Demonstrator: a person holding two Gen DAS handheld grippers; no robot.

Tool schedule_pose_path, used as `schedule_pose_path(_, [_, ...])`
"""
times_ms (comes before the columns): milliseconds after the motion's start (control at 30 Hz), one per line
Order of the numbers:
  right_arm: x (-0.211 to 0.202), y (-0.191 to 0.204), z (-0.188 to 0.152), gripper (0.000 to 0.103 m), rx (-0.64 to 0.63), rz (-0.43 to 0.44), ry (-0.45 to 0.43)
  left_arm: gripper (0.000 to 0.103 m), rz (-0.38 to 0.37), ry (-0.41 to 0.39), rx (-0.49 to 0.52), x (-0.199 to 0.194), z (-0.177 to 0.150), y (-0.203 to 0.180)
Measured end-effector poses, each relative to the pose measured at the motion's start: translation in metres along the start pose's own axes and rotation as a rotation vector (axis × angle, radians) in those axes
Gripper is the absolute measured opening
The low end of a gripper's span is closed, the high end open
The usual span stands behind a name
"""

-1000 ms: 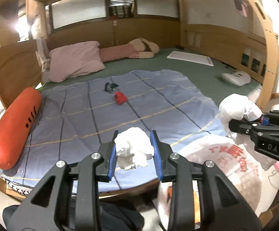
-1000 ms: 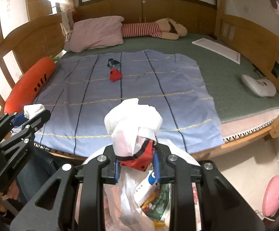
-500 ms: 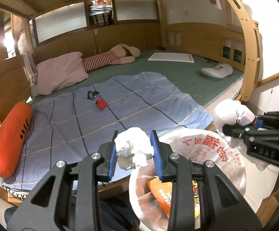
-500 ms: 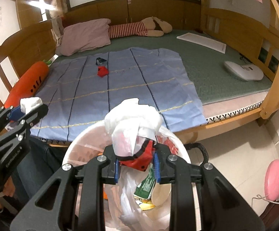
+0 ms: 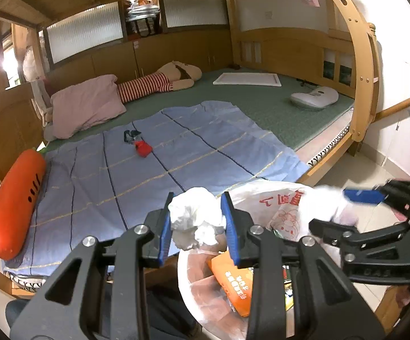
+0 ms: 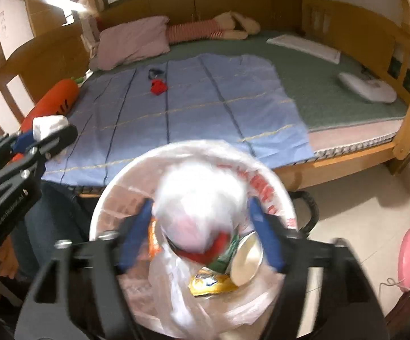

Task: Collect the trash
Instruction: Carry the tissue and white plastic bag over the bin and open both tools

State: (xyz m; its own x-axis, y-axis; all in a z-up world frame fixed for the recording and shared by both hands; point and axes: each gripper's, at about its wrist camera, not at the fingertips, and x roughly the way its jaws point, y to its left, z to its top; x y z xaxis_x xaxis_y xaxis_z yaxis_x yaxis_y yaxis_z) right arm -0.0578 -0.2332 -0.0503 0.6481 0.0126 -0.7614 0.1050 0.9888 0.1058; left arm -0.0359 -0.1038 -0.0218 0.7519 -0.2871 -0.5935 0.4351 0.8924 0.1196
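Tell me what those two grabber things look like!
Each hand-held gripper, left and right, is a black plastic frame with triangle-shaped cut-outs, silver round screws and two fingers lined with blue pads. White lettering marks the side of each frame; it is too small to read for sure. No cables or sleeves show.

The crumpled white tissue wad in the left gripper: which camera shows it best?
Left wrist view: the crumpled white tissue wad sits sharp and centred between the blue pads. Right wrist view shows only a small white corner at its left edge.
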Motion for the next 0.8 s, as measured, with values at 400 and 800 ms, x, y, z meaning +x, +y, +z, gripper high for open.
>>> schedule_pose_path(400, [-0.038, -0.060, 0.005, 0.079, 0.262, -0.096, -0.178, 0.042, -0.179, 0.073, 0.015, 0.021, -0.009, -0.010])
schedule_pose_path(800, [-0.017, -0.057, 0.017, 0.079, 0.266, -0.109, -0.119, 0.096, -0.171, 0.127, -0.023, 0.046, -0.019, 0.001])
